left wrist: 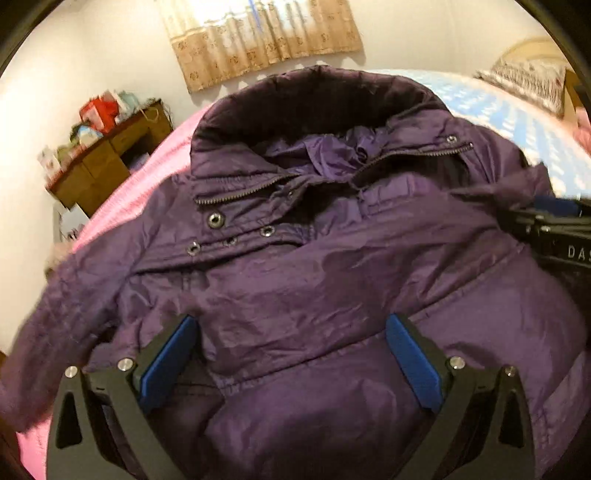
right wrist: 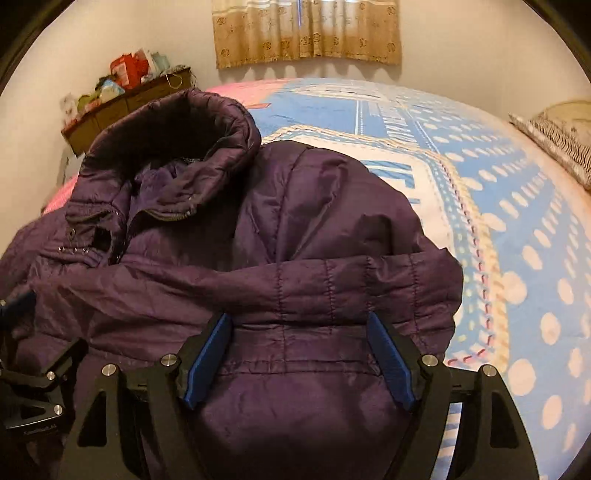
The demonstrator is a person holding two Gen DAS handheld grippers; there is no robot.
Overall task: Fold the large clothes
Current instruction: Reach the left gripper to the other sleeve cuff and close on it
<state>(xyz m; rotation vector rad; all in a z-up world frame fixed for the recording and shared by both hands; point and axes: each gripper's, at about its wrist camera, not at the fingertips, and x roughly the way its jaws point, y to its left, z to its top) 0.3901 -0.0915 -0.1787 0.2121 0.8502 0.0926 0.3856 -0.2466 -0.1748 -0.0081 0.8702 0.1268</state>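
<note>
One purple jacket [left wrist: 295,266] spread front-up on bed [right wrist: 517,229], hood [right wrist: 173,125] toward curtain [right wrist: 306,33]. Right sleeve [right wrist: 332,280] folded across chest. Left gripper [left wrist: 291,328] wide, hovering over jacket front, gripping nothing. Right gripper [right wrist: 299,328] wide, jaws straddling sleeve cuff, pads not pressing. Cluttered wooden desk [left wrist: 107,162] by wall.

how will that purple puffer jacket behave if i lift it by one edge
The purple jacket is probably floppy: its folded sleeve drapes loosely. The shiny shell may be slippery. The quilted padding suggests it is bulky but light.
</note>
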